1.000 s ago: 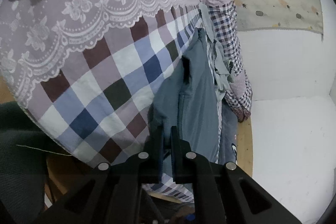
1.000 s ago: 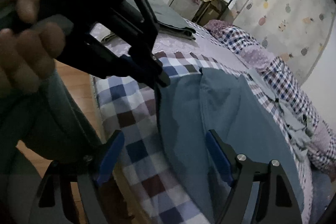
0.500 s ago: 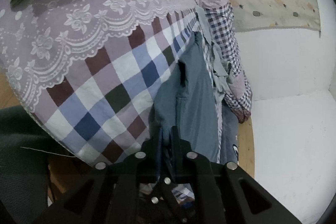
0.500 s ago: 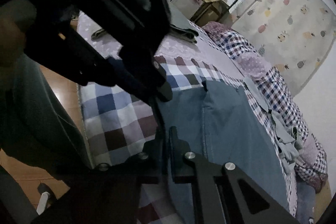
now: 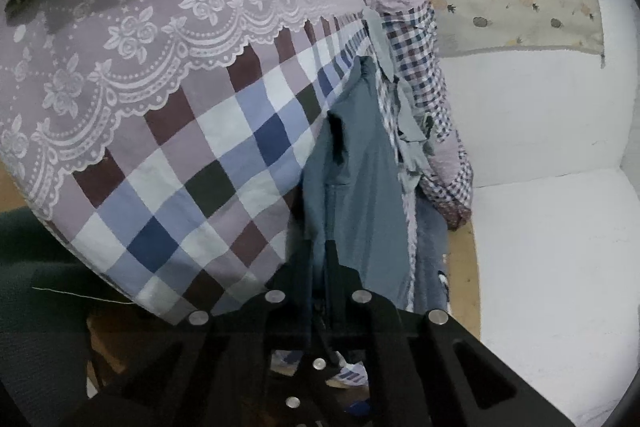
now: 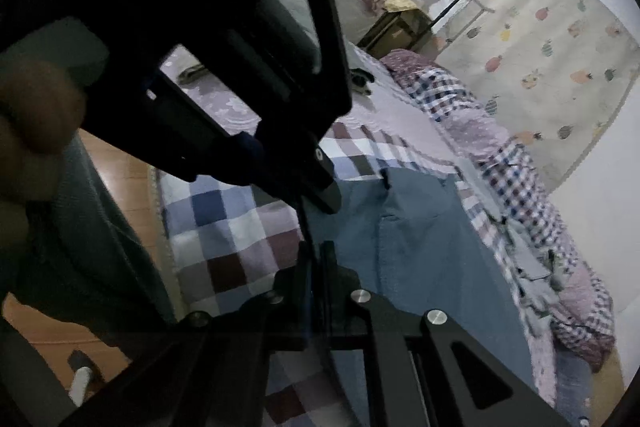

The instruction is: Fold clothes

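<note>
Left gripper and right gripper: each clamped on the near edge of the grey-blue cotton garment (lower centre of both views). Garment runs up-frame across the checked patchwork bedspread. Advice: lift both corners level, keep the edge taut, lay it squarely over the far end

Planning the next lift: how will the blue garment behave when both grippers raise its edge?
Probably floppy: the blue garment lies flat and creased on the checked bedspread, so it should drape. Likely light, being thin. Both the left gripper and the right gripper pinch little cloth, so it may slip.
</note>
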Available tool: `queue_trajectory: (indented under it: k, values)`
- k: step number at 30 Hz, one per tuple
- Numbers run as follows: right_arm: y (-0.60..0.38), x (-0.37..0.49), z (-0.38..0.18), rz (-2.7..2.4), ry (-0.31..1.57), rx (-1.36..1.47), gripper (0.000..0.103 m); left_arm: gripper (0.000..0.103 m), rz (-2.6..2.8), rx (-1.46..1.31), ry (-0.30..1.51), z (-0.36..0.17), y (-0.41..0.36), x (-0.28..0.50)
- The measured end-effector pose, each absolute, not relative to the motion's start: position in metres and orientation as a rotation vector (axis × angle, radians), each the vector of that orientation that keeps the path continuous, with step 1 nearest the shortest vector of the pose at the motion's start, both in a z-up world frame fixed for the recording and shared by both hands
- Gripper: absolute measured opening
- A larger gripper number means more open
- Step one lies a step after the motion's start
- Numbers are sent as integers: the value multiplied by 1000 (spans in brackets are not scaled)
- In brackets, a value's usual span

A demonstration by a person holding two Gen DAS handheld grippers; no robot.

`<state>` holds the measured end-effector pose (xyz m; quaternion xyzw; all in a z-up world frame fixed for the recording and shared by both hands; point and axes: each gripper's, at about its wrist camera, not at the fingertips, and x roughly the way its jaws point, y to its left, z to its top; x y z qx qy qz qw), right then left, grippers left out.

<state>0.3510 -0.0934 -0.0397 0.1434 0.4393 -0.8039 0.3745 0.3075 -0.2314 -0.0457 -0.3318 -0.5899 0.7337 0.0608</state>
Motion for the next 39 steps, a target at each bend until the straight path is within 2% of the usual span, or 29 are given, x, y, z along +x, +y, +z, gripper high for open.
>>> queue_trajectory:
  k: [1,3,4,11,18,20,22,23,25,28,30,32,33,34,39]
  values:
    - [-94,352,-41,-2076,1143,352,28,3,2214,-989,-1786,-45,-231,308]
    - [-96,353,-44,-2126,1177,321,50,3,2203,-960,-1789,-43,-231,309]
    - [-96,351,-44,-2151,1186,311,54,3,2197,-949,-1789,-42,-231,310]
    - [-106,326,-45,-2246,1216,322,55,2,2143,-877,-1800,-38,-234,310]
    - [-119,309,-45,-2271,1184,348,47,2,2129,-808,-1781,-30,-236,308]
    - [-121,304,-42,-2282,1166,354,39,2,2128,-795,-1792,-30,-239,308]
    - [-122,299,-41,-2285,1150,373,23,2,2126,-782,-1807,-30,-242,307]
    - [-123,295,-41,-2287,1143,385,20,2,2124,-778,-1809,-30,-243,306]
    - [-121,290,-40,-2299,1125,425,10,2,2120,-775,-1800,-29,-244,304]
    - [-116,286,-35,-2282,1079,476,4,3,2131,-752,-1799,-27,-247,301]
    - [-111,286,-27,-2270,1030,495,3,17,2150,-732,-1832,-28,-255,298]
    - [-104,280,-16,-2272,965,518,3,65,2150,-712,-1879,-31,-265,293]
    - [-100,278,-11,-2276,930,531,3,73,2149,-714,-1886,-32,-269,288]
    - [-97,276,-9,-2277,904,542,3,77,2146,-728,-1878,-33,-271,280]
    - [-85,265,11,-2273,790,590,3,79,2146,-841,-1752,-28,-275,229]
